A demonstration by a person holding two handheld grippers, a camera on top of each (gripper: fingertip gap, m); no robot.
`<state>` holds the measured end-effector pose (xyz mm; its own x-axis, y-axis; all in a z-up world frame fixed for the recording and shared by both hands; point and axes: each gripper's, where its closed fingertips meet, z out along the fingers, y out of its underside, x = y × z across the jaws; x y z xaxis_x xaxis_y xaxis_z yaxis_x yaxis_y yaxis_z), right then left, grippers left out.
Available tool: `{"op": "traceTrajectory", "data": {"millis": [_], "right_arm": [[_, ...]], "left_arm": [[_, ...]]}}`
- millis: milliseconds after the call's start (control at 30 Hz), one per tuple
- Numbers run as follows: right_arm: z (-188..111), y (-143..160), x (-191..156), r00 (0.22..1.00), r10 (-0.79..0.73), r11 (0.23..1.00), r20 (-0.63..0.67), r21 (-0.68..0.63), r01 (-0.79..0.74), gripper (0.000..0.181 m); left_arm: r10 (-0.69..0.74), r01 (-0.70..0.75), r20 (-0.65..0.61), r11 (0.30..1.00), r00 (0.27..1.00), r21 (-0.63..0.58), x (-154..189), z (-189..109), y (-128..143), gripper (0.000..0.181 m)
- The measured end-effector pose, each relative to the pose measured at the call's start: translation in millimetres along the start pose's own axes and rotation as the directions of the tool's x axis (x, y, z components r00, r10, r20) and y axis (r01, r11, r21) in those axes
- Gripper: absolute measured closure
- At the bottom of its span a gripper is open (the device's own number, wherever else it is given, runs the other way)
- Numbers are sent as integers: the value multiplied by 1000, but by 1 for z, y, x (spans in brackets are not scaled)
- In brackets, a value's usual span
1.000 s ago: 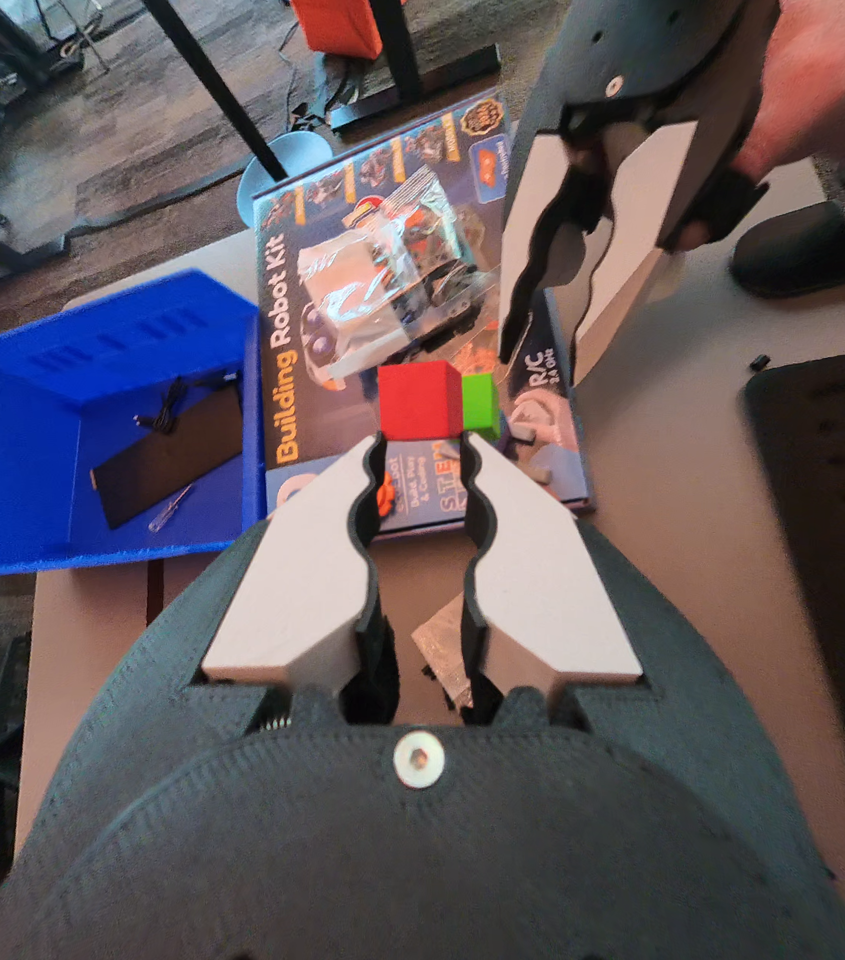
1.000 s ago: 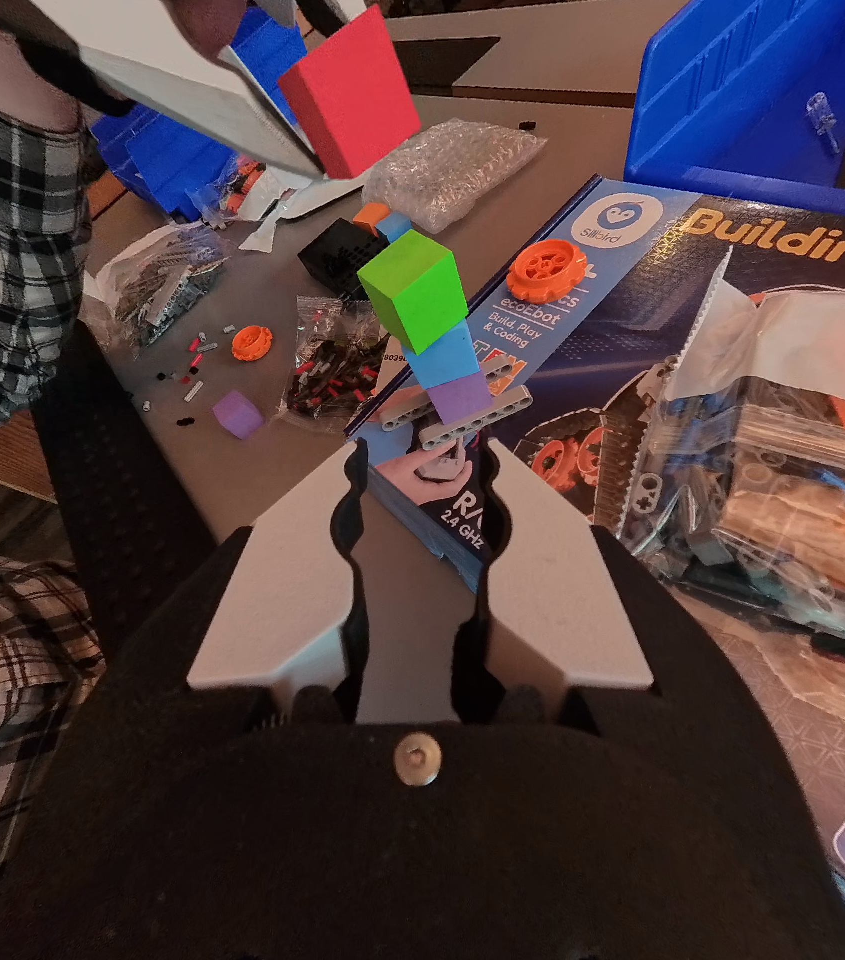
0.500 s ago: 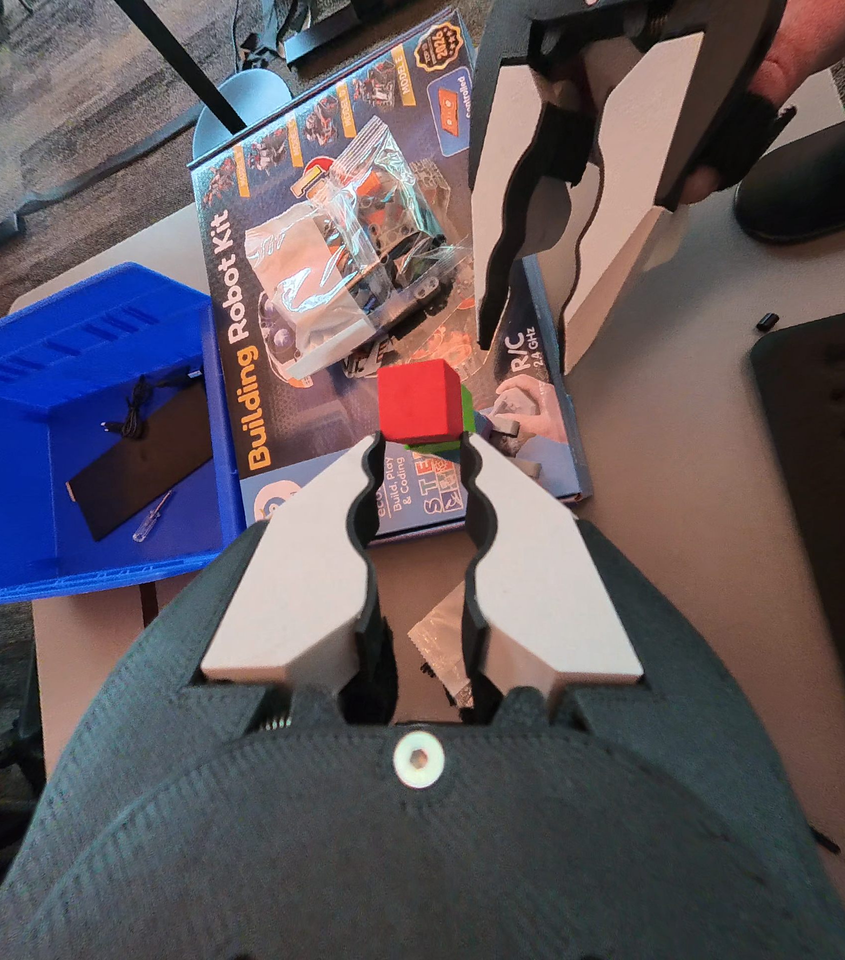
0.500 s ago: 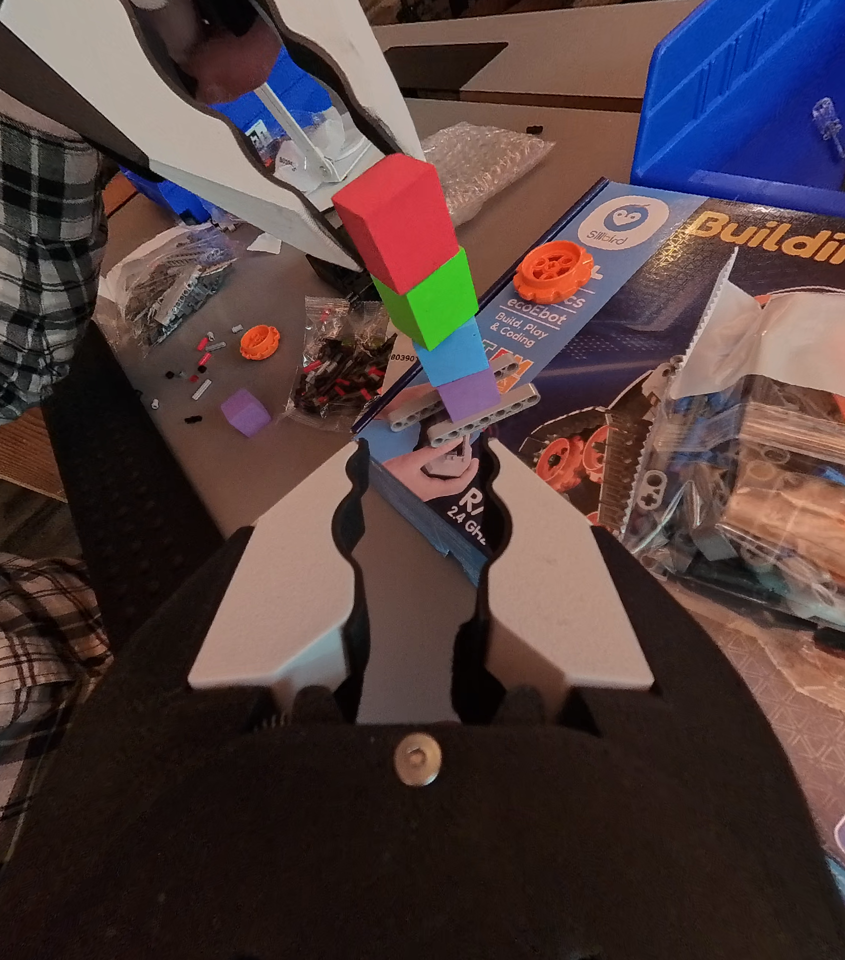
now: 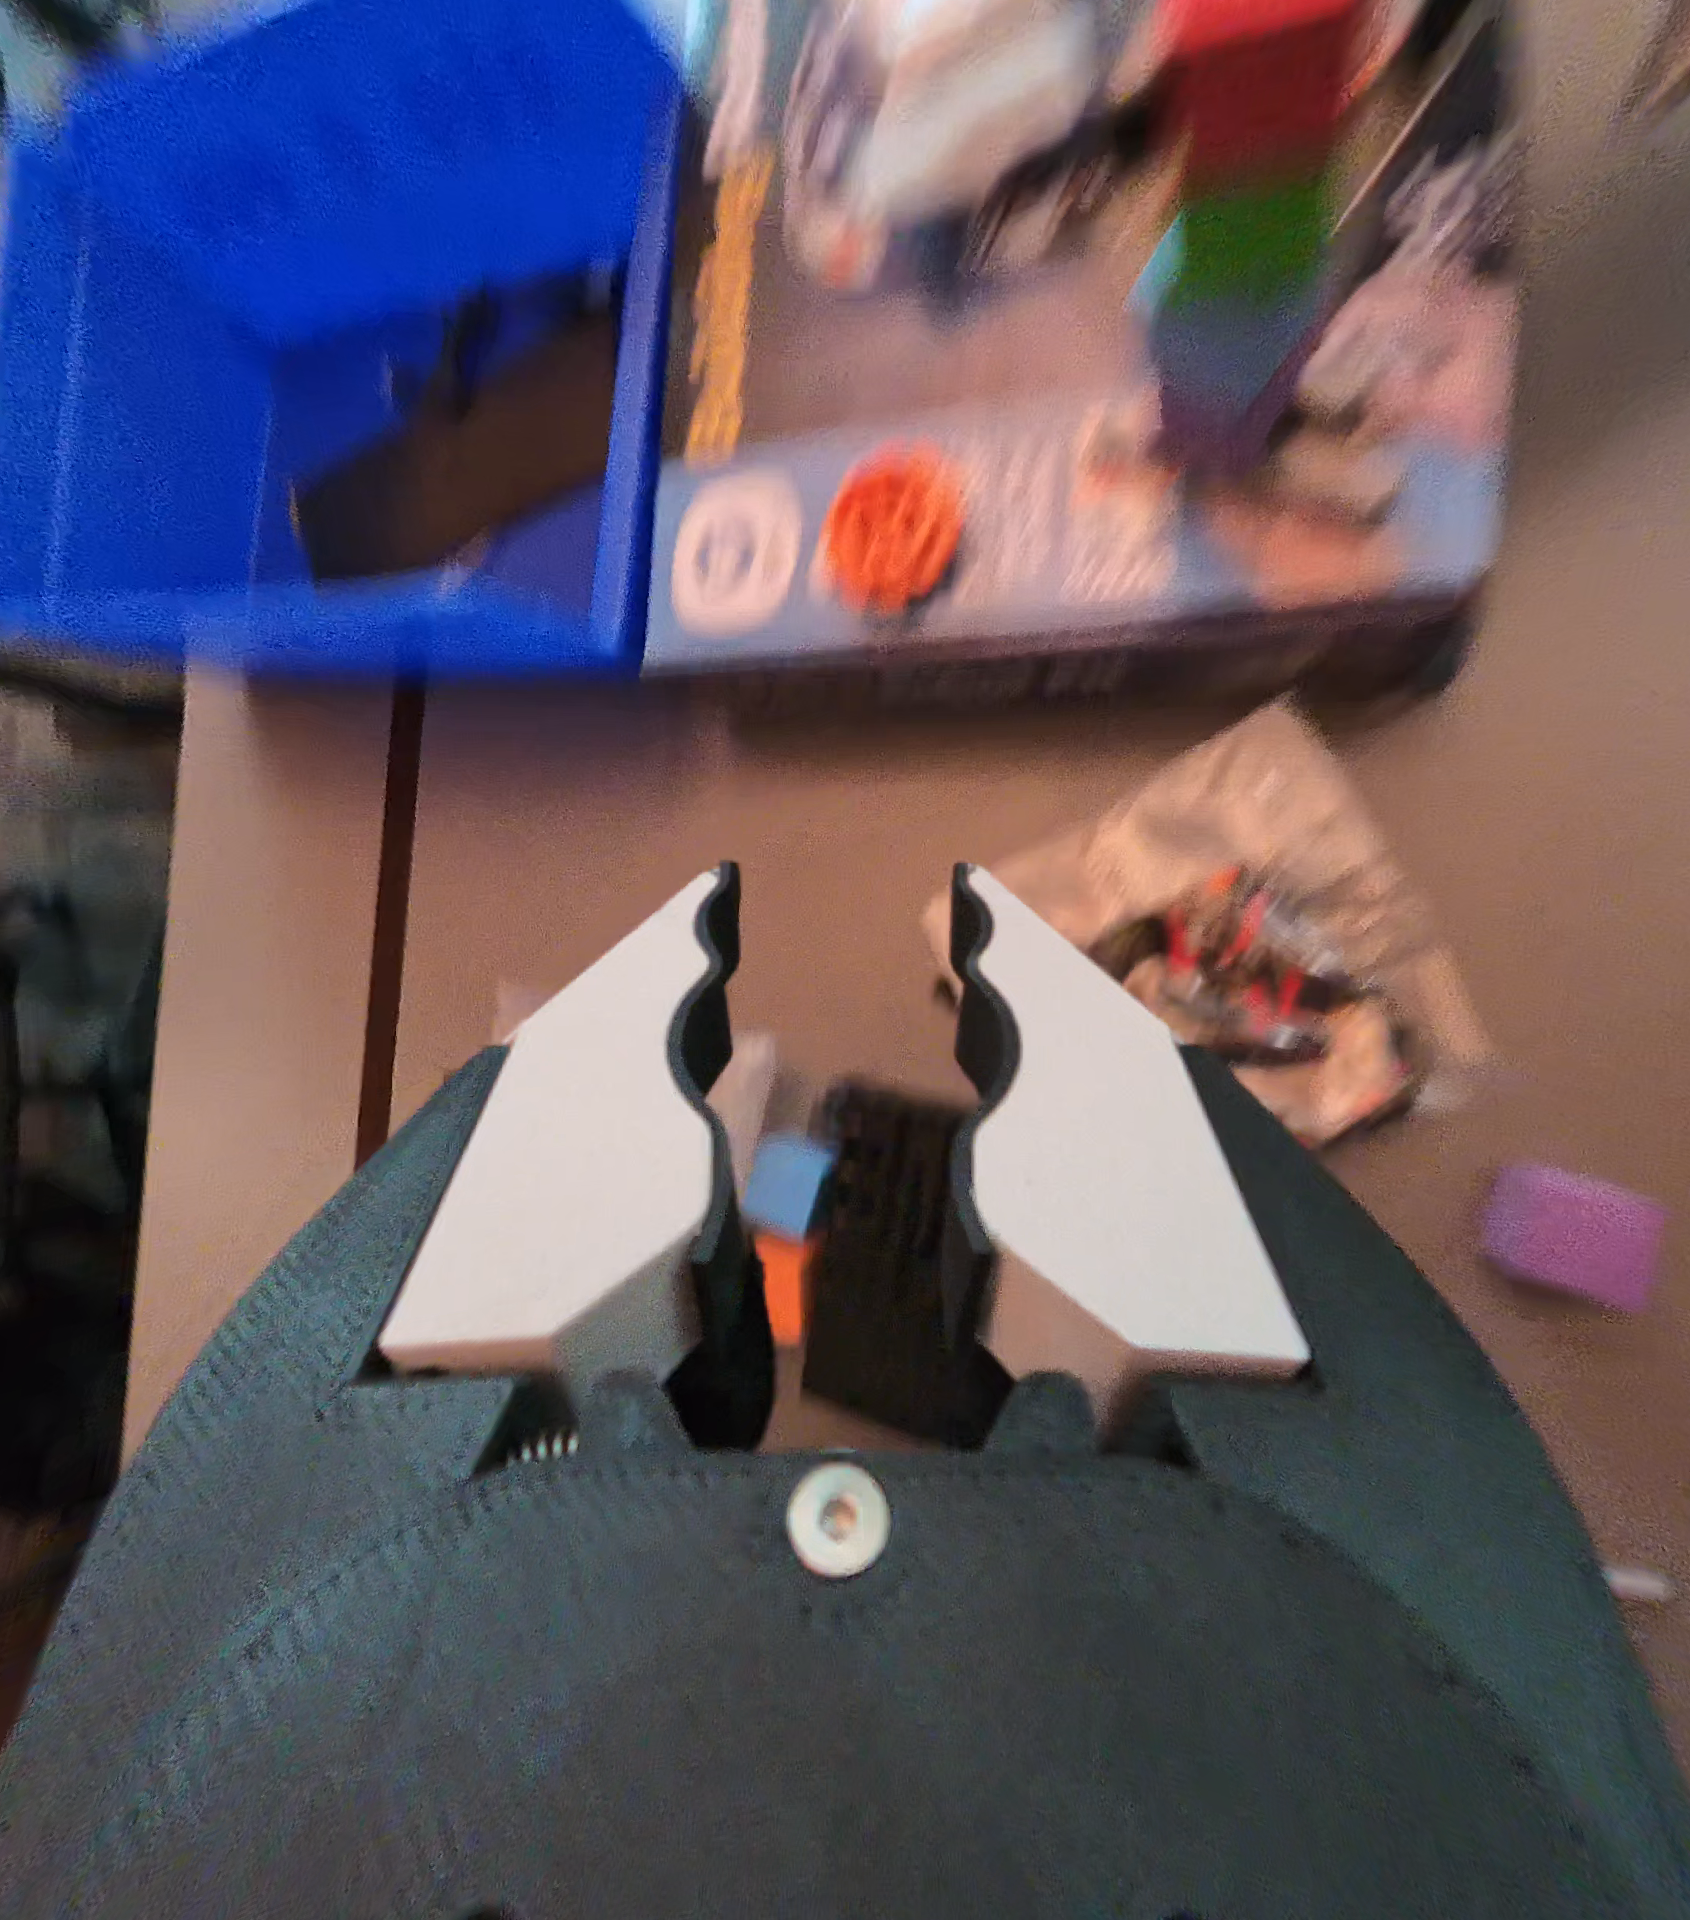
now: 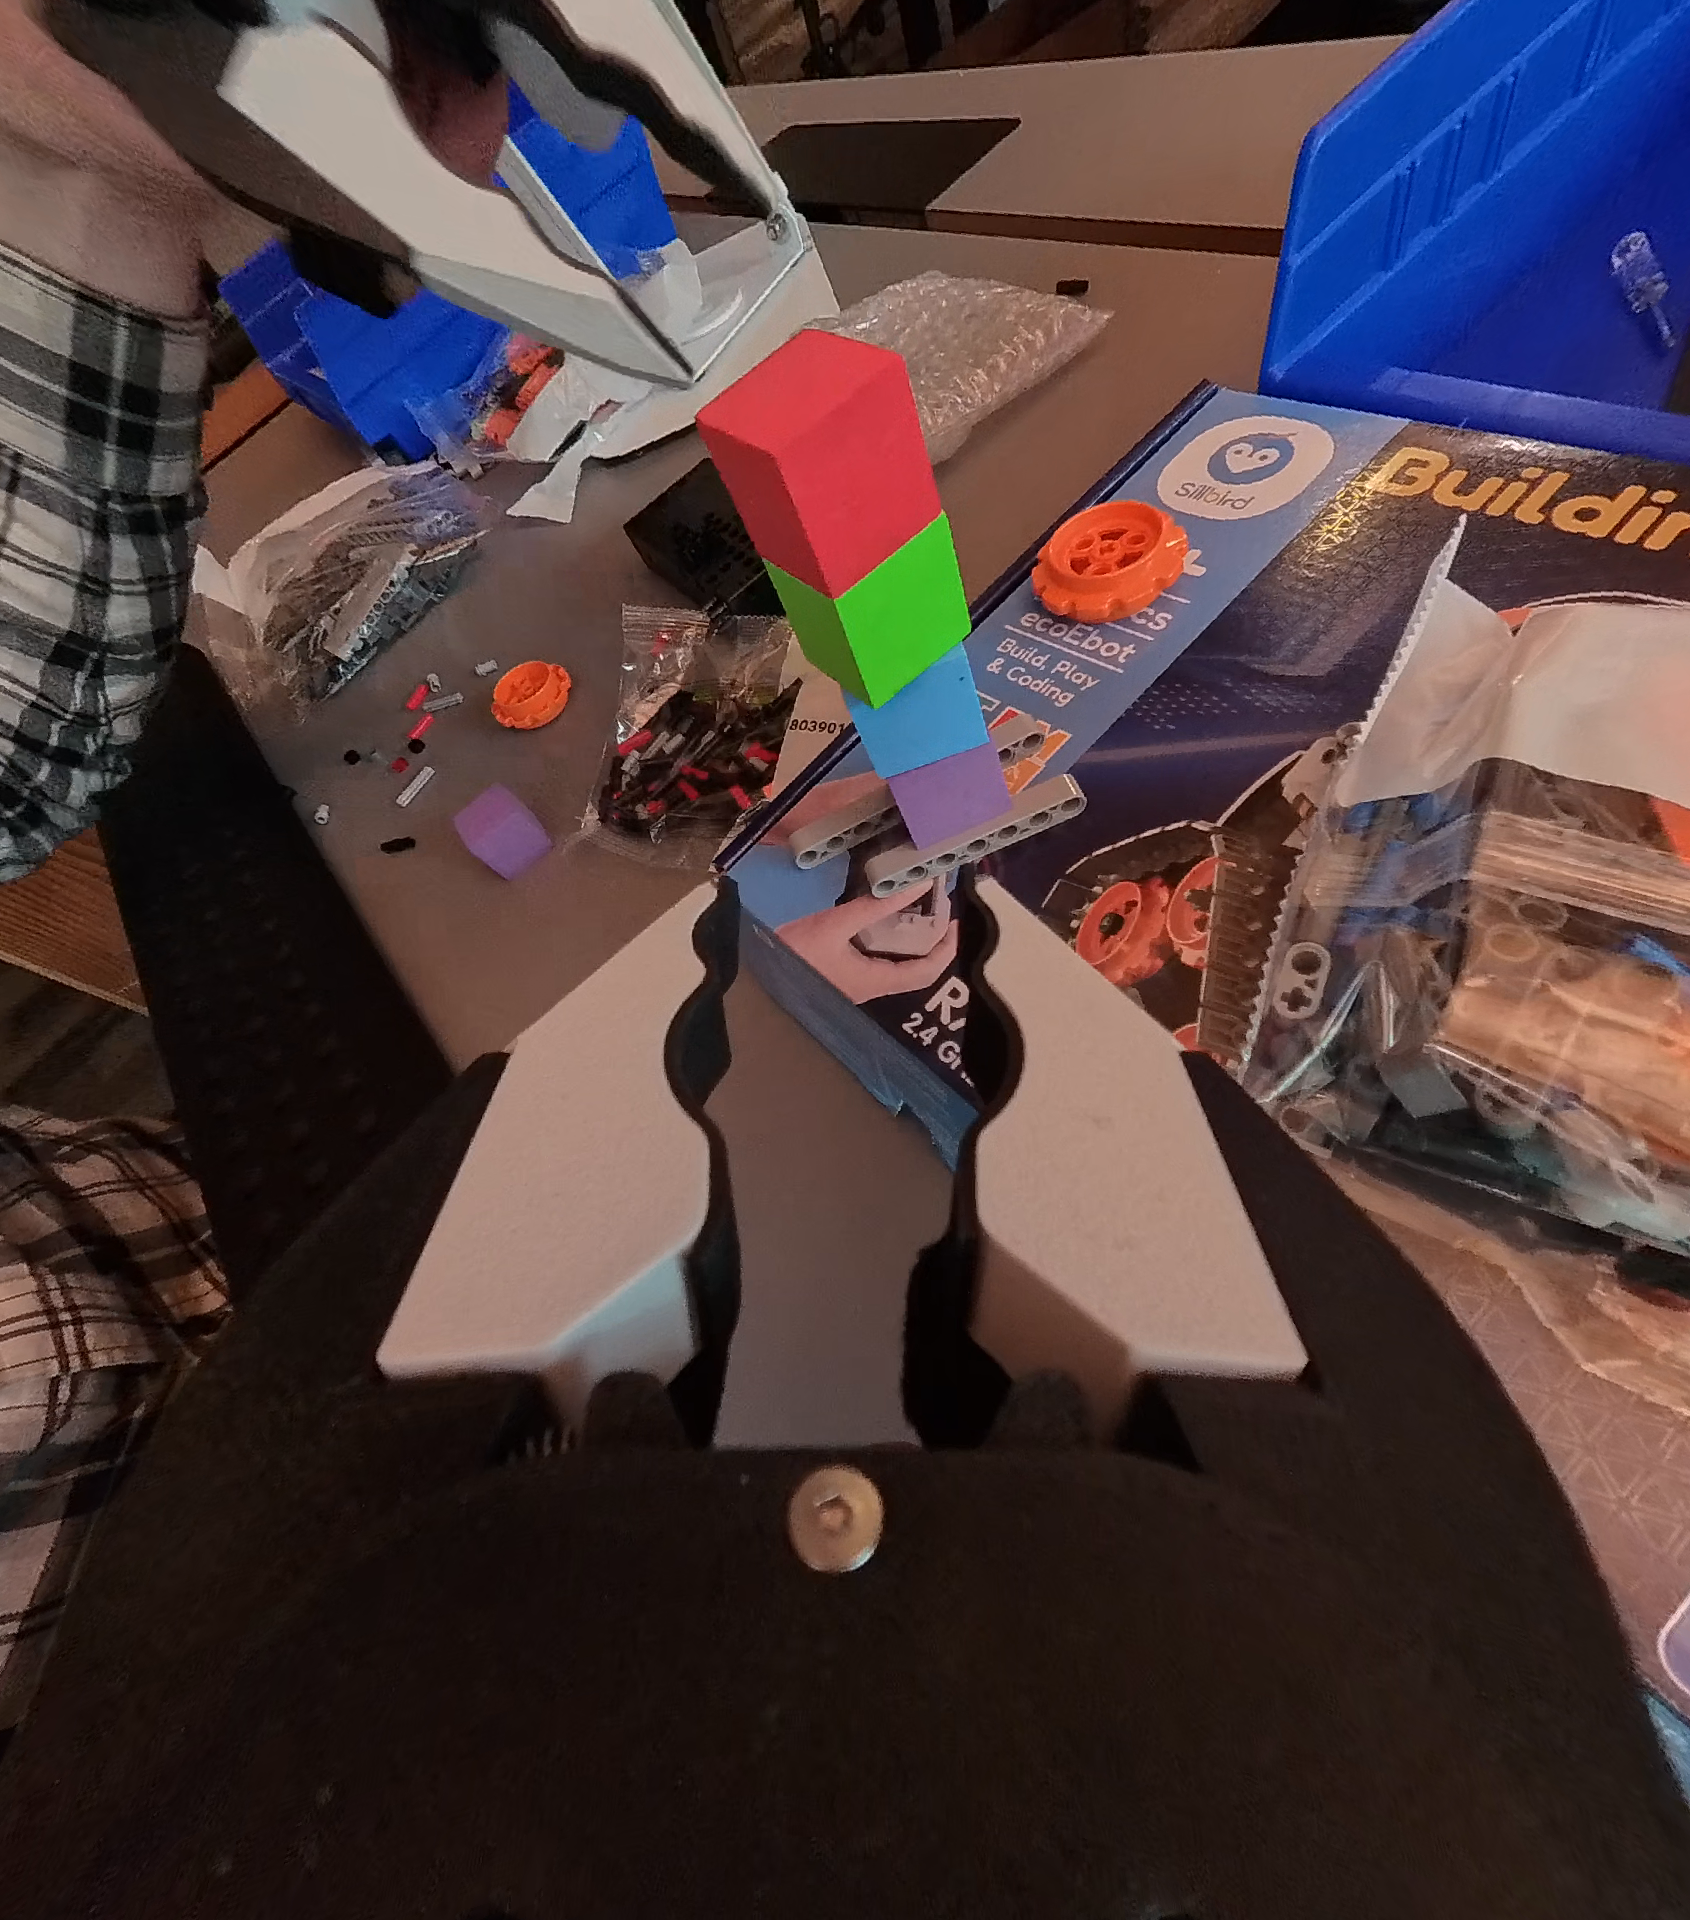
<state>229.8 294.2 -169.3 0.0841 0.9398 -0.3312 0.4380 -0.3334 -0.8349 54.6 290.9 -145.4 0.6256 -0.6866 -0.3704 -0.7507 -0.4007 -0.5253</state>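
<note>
Hovering low in the centre of the right wrist view, the right tongs [image 6: 841,914] stand apart and empty, their tips just short of the corner of the flat blue cardboard kit box [image 6: 1236,644] that lies on the grey-brown surface [image 6: 467,935]. Just beyond those tips, mid-frame, rises a stack of four foam cubes: a small purple foam cube [image 6: 950,795] at the bottom, resting on two grey perforated plastic beams [image 6: 976,842] laid side by side on the box, probably to give it a level seat; then a light blue foam cube [image 6: 919,712], a green foam cube [image 6: 872,608] and a red foam cube [image 6: 820,462] on top. Each cube is bigger than the one beneath, so the stack looks top-heavy.

In the upper left of that frame the left tongs [image 6: 716,301] hang just above and beside the red cube, apart and not touching it. Their own view is badly blurred, yet shows the left tongs [image 5: 846,883] parted with nothing between them.

Left of the stack, a loose purple foam cube [image 6: 501,831] lies on the surface near a small orange plastic wheel [image 6: 531,694] and clear bags of small parts [image 6: 690,748]. Farther off, upper right, stands a blue plastic bin [image 6: 1443,260].
</note>
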Motion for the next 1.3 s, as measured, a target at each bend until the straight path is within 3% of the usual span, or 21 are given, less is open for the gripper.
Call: {"op": "traceTrajectory", "data": {"millis": [133,267,367,667,867,967,1033,1233,1300], "right_arm": [[4,0,-2,1000,-5,1000,11,-5,5,140],[9,2,-3,1000,-3,1000,18,-15,4,140],[10,2,-4,1000,-4,1000,16,-17,4,140],[7,2,-1,1000,1,1000,9,-21,-1,140],[7,2,1,1000,3,1000,12,-19,-3,140],[5,1,1,1000,2,1000,10,-13,-2,140],[3,0,1,1000,1,1000,6,-7,-1,140],[4,-4,2,1000,-7,1000,-1,-5,7,141],[4,-5,2,1000,-6,1000,-4,1,6,141]], "left_arm": [[-99,121,109,970,989,-212,-25,12,102,146],[-209,239,133,931,969,-278,-31,24,155,149],[-250,276,120,915,961,-294,-32,29,172,148],[-328,314,-7,909,945,-275,-23,33,177,147],[-336,324,8,901,942,-288,-25,37,181,153],[-334,324,-1,915,943,-240,-22,24,164,154],[-304,296,-25,940,952,-167,-16,9,136,154],[-135,155,-122,974,983,165,9,-41,-9,153],[-47,81,-151,971,987,224,24,-46,-53,154]]}}
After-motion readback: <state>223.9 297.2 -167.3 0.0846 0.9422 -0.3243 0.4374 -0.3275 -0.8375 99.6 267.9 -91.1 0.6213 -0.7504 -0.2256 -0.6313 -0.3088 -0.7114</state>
